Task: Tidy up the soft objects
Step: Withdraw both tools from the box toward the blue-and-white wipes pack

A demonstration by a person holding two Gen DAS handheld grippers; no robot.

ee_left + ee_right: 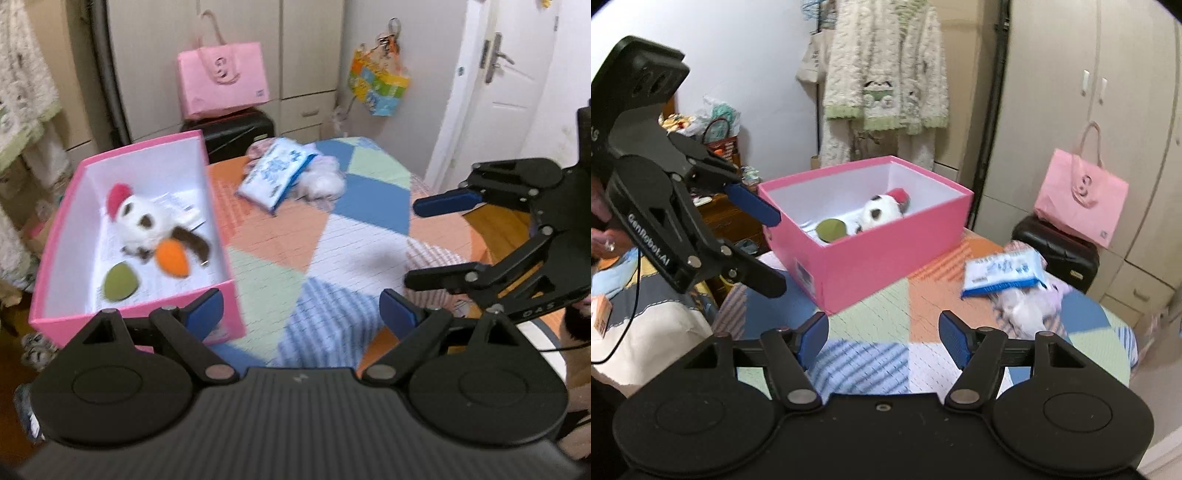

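While both tools hang above the patchwork cloth (886, 306) with nothing between their fingers, the left gripper (301, 314) and the right gripper (882, 336) each stand spread wide. Nearest, at the left gripper's left fingertip, stands the pink box (229, 295), which already holds a white plush toy (147, 221). Farther on, ahead and to the right in the right wrist view, lies the blue-and-white packet (1001, 273), its long axis running roughly across that gripper's line of sight and tilted up on the pale fluffy toy (1027, 306) beneath it. Judging from both views, the right gripper is the nearer to that pair, with bare cloth between; the left one faces them from farther back, with the box at its side. Beyond hangs a pink bag (1082, 199).
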